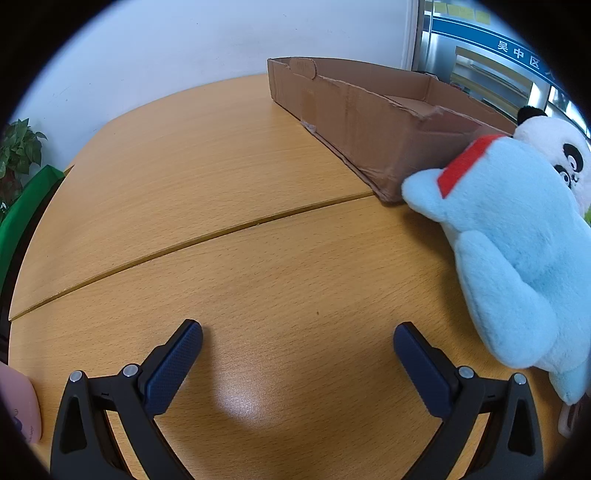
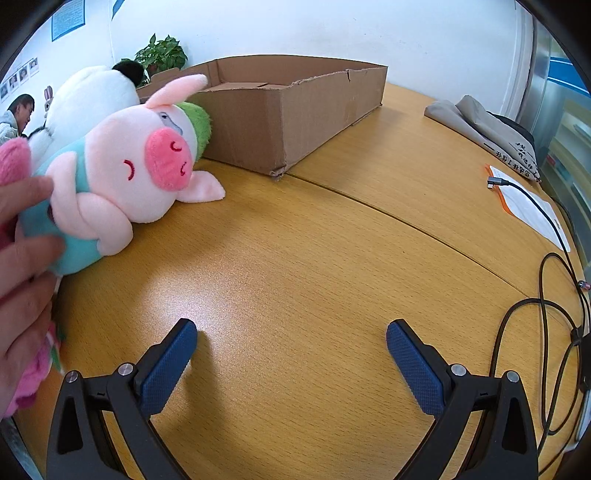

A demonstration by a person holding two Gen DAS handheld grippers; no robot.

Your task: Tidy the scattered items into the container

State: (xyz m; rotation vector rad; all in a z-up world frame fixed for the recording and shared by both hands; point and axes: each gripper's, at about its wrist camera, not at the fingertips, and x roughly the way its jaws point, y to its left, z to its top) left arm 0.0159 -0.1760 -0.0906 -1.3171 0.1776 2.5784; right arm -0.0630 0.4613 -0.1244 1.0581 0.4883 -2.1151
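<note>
Both your left gripper [image 1: 297, 365] and right gripper [image 2: 291, 363] hover wide and empty. The pig plush [image 2: 122, 177] lies at ten o'clock, just beside the empty cardboard box [image 2: 280, 122], ready for loading.

- Setting: office or institutional meeting room.
- Wooden table [image 2: 332, 258], beech-look laminate, built of curved sections joined by a seam.
- Plain white wall [image 1: 166, 48]; blue notice [image 2: 67, 18] and small portrait photos [image 2: 23, 74] pinned at its left.
- Glazed metal-framed door [image 1: 491, 55] with a blue band of Chinese characters.
- Potted plant [image 2: 161, 53] behind the table's far edge.
- Charging cable [image 2: 546, 266] and printed sheet [image 2: 528, 206] near the right edge.
</note>
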